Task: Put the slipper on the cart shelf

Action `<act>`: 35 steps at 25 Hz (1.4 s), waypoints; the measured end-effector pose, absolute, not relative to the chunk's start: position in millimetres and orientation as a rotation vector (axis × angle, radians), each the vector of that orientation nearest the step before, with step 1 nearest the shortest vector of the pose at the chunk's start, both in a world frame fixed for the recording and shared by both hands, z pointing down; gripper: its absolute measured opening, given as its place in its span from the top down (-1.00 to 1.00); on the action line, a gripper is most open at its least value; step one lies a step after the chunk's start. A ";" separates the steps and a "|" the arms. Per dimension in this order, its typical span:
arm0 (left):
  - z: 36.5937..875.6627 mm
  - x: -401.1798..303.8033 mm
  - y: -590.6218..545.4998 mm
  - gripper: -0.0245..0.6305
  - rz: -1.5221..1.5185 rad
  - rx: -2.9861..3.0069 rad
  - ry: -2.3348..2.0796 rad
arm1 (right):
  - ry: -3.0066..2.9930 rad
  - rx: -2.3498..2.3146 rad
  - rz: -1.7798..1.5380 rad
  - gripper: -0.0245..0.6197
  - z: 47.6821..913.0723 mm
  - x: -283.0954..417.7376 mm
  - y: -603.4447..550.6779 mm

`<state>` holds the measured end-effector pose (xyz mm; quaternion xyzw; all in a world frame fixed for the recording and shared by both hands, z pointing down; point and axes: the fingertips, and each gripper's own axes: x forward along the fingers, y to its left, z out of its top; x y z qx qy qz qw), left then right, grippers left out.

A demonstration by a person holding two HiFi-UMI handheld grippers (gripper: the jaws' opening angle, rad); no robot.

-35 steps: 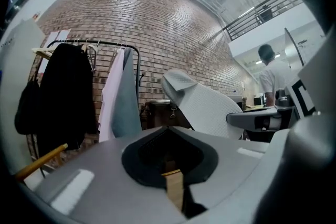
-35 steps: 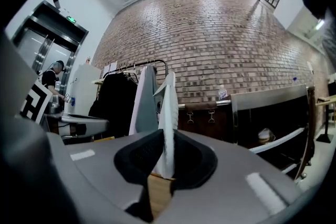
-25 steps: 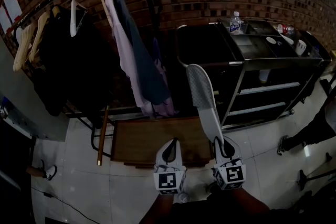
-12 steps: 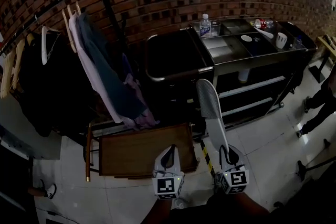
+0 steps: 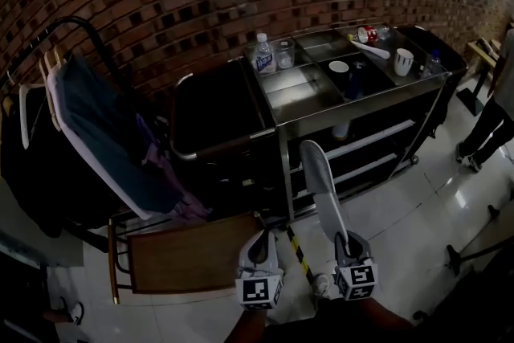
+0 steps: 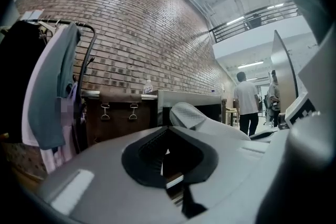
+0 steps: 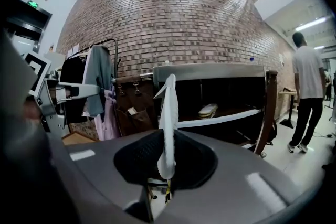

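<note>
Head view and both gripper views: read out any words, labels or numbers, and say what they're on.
No text is legible in any view.
Blue label on the water bottle on the cart: too small to read.
Print on the red can: too small to read.
The green sign, high in the right gripper view: blurred.
The slipper: no print shows.

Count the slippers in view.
2. One slipper is clamped on edge in the right tongs. A second slipper lies on the cart shelf. The dark shelves may hide more.
</note>
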<state>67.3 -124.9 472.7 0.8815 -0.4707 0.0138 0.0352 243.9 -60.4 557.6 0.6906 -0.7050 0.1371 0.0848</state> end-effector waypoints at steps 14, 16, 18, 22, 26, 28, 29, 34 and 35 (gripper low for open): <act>501.0 104.6 -206.9 0.87 0.097 2.549 -1.691 | -2.213 1.929 0.628 0.77 598.3 306.4 -238.9; 502.9 104.2 -218.1 0.87 0.098 2.541 -1.721 | -2.222 1.922 0.650 0.77 601.2 308.8 -265.0; 502.6 103.6 -228.7 0.87 0.117 2.536 -1.746 | -2.226 1.922 0.670 0.77 604.5 311.3 -284.7; 497.1 96.7 -242.5 0.87 0.124 2.512 -1.800 | -2.236 1.903 0.724 0.77 610.3 308.6 -317.5; 497.4 93.4 -247.0 0.87 0.139 2.490 -1.838 | -2.220 1.918 0.875 0.77 619.6 308.8 -346.8; 499.3 93.9 -244.6 0.87 0.138 2.482 -1.843 | -2.208 1.923 0.952 0.77 626.0 308.0 -359.8; 499.9 94.6 -242.9 0.87 0.139 2.478 -1.842 | -2.206 1.923 0.978 0.77 628.6 307.3 -366.4; 500.0 88.5 -239.8 0.87 0.155 2.459 -1.861 | -2.169 1.905 0.912 0.76 636.0 304.8 -398.0; 499.4 87.0 -240.8 0.87 0.153 2.455 -1.864 | -2.145 1.904 0.876 0.74 638.4 305.8 -402.3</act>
